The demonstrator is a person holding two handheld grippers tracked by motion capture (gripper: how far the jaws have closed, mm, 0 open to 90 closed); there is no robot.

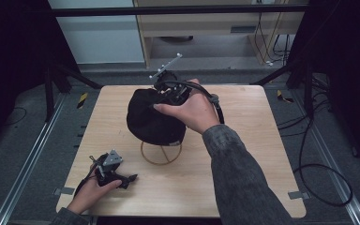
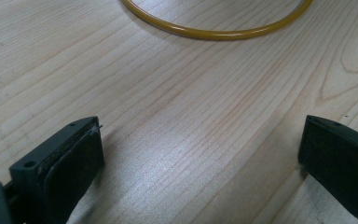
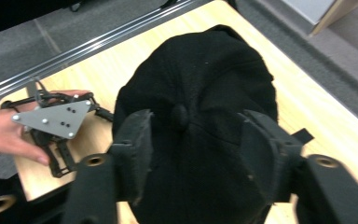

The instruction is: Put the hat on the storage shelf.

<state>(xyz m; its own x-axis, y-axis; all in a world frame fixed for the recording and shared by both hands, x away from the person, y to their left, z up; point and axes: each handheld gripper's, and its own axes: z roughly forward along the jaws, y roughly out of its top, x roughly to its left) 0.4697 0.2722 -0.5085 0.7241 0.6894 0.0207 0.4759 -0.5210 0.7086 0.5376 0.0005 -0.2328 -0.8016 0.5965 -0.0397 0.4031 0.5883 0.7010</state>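
The right gripper [image 3: 193, 140], jaws apart, straddles the black cap's [image 3: 200, 84] crown; soft, light fabric, best pinched there; left gripper [image 1: 117, 177] rests spread.

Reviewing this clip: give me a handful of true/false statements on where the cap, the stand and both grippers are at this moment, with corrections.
1. The black cap sits on a yellow wire stand. True.
2. The right gripper has its jaws spread over the cap's crown. True.
3. The left gripper is clamped on the cap's brim. False: it rests open on the wooden table, apart from the cap.
4. The left gripper view shows part of the stand's ring. True.
5. The cap is red. False: black.
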